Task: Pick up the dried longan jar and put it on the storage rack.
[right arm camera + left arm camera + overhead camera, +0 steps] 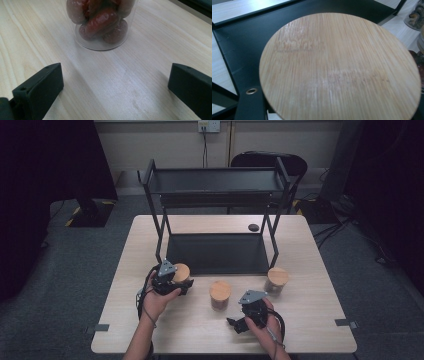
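The left claw [176, 285] pinches a clear glass jar with a round bamboo lid [181, 272], at the worktop's [310, 320] front left beside the black metal shelf rack [216, 252]. The right claw [116, 82] is spread and holds nothing. The jar is likely rigid, smooth, breakable and fairly heavy; gripping the glass body below the lid seems safest.

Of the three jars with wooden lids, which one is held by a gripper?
The leftmost jar, at the front left leg of the black rack. The left gripper is shut on it; the other two stand free on the table.
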Available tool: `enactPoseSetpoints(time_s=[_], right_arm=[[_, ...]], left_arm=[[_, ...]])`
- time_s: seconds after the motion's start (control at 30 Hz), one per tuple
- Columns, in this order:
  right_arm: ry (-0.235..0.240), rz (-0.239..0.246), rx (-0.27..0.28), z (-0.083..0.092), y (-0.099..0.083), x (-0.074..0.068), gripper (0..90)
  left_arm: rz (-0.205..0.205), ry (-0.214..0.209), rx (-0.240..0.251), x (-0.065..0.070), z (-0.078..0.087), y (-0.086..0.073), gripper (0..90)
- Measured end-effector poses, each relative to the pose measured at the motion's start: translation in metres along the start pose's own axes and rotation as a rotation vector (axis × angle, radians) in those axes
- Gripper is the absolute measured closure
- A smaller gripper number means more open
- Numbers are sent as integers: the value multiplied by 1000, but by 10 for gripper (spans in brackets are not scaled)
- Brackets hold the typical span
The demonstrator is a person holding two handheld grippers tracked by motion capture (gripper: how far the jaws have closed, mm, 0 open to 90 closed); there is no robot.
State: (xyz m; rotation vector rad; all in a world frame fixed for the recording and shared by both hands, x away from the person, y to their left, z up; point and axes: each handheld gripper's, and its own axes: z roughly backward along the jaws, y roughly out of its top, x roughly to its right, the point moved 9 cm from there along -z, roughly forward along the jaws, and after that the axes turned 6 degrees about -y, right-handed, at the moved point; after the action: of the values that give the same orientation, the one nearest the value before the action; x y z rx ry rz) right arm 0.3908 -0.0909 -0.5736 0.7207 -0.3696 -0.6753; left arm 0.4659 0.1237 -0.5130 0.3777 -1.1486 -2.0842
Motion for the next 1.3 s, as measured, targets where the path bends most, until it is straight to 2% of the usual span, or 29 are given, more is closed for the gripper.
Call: enactPoseSetpoints(time_s=[0.77, 0.83, 1.3], right_arm=[[0, 0, 0, 0, 0, 0, 0], [0, 0, 0, 0, 0, 0, 0], [0, 0, 0, 0, 0, 0, 0]], left_arm=[[15, 4, -6, -7, -15, 17, 259], [30, 1, 1, -7, -16, 18, 259], [43, 8, 6, -12, -24, 31, 259]])
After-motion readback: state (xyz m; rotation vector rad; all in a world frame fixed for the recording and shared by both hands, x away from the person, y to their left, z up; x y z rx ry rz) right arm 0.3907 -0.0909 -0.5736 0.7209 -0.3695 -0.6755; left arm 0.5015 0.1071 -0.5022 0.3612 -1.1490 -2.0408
